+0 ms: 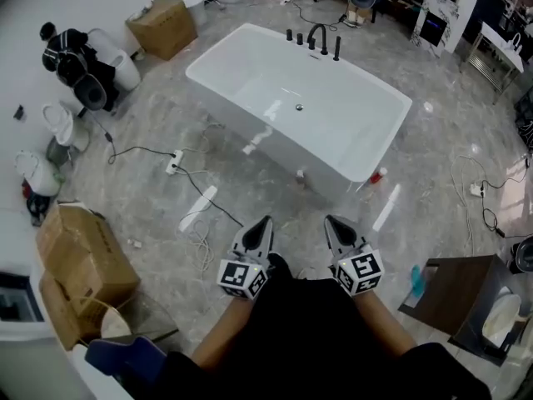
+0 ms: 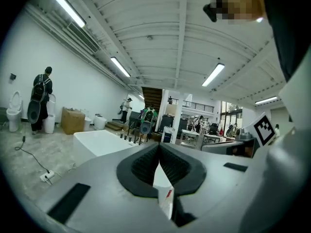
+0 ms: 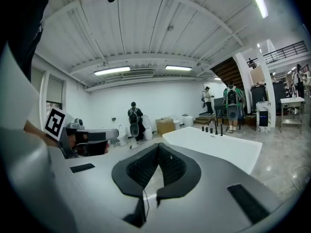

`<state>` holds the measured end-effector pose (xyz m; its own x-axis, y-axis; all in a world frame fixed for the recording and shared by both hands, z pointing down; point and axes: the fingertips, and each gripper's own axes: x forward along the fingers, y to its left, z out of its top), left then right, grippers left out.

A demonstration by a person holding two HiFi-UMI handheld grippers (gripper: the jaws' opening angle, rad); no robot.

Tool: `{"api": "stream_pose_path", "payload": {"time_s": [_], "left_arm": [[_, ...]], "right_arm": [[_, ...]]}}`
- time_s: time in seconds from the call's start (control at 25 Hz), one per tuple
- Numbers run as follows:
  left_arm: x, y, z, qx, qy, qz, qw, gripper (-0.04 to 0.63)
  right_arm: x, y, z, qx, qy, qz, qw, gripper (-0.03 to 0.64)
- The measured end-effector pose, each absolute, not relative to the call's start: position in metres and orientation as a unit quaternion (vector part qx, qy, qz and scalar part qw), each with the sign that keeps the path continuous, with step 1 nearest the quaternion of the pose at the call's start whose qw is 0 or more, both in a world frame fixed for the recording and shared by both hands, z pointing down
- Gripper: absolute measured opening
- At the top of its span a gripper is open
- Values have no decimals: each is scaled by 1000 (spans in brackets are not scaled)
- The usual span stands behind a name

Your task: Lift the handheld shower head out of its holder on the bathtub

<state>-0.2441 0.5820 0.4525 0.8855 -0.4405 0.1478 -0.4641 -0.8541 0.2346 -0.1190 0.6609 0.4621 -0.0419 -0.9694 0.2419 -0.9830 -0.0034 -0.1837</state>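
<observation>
Left gripper (image 1: 263, 221) and right gripper (image 1: 331, 220) closed, empty, well apart from white bathtub (image 1: 250, 61). Nothing done yet: approach, grip and lift all remaining. Shower head (image 1: 336, 48) probably the dark upright among rim fittings (image 1: 315, 37).

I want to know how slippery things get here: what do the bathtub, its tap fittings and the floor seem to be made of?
Bathtub: glossy white, likely acrylic or enamel; ceiling lights reflect in its basin.
Tap fittings: matte black, probably coated metal; no shine shows on them.
Floor: polished grey marble-look tile or stone, with veining and bright glare patches.
</observation>
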Motion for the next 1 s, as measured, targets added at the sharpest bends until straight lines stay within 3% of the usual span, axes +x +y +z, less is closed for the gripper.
{"api": "stream_pose_path", "payload": {"time_s": [0.4,1.0], "left_arm": [[-273,557,466,948,-277,38,152,3],[-292,413,487,935,-306,15,178,3]], "right_arm": [[-154,617,476,640,-748,171,47,-2],[-179,468,491,610,-764,188,94,-2]]}}
